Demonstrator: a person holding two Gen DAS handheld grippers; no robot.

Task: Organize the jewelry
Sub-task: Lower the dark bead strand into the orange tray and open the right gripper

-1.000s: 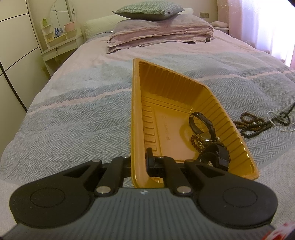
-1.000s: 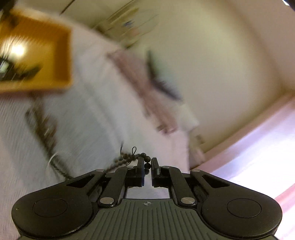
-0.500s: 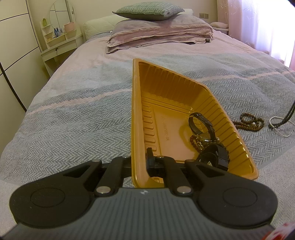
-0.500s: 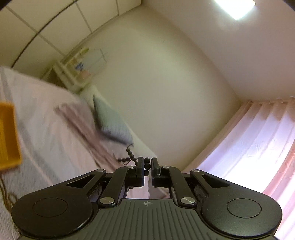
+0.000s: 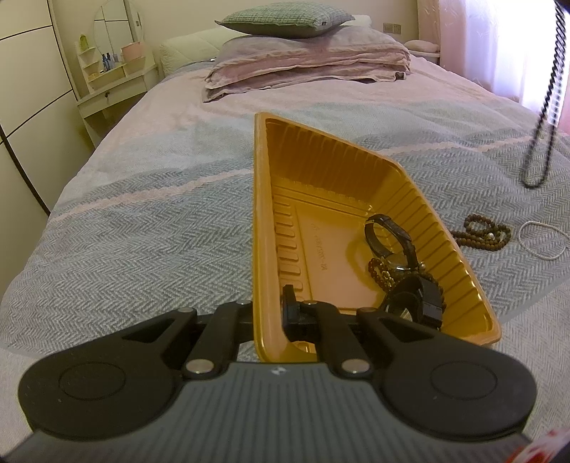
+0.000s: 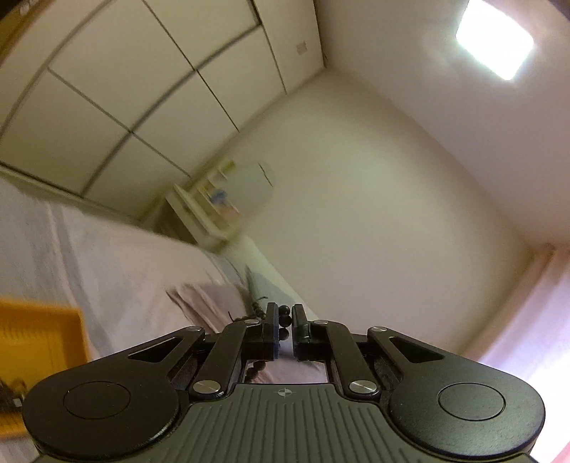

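Lifted clear of the bed since a second ago, a dark bead string (image 5: 543,117) now dangles high to the right of the left tool (image 5: 267,308), where earlier it lay bunched on the cover beside the brown beads (image 5: 481,235). The right tool (image 6: 284,320) holds it, jaws narrow and pinched on a few beads (image 6: 284,313), its camera swung up from the cover to the wall and ceiling. That reads as a pick-up already made, with the carry to the tray the likely step in hand.

The left tool is clamped on the near left rim of the yellow tray (image 5: 260,220), one finger (image 5: 289,302) inside the wall and the other outside, tipping the tray up on its right side. It has not shifted. Just ahead and right of that tool, a watch (image 5: 392,242), a dark bangle (image 5: 413,302) and a beaded bracelet (image 5: 379,272) sit piled in the tray's low corner.

Beyond the tray to the right, the brown beads and a thin white loop (image 5: 543,238) wait on the bed (image 5: 142,228), which serves as the work area, its cover grey herringbone with pink bands. Farther ahead lie folded bedding (image 5: 306,60) and a pillow (image 5: 285,17); a vanity (image 5: 114,74) stands far left beside pale wardrobe doors (image 6: 124,89).
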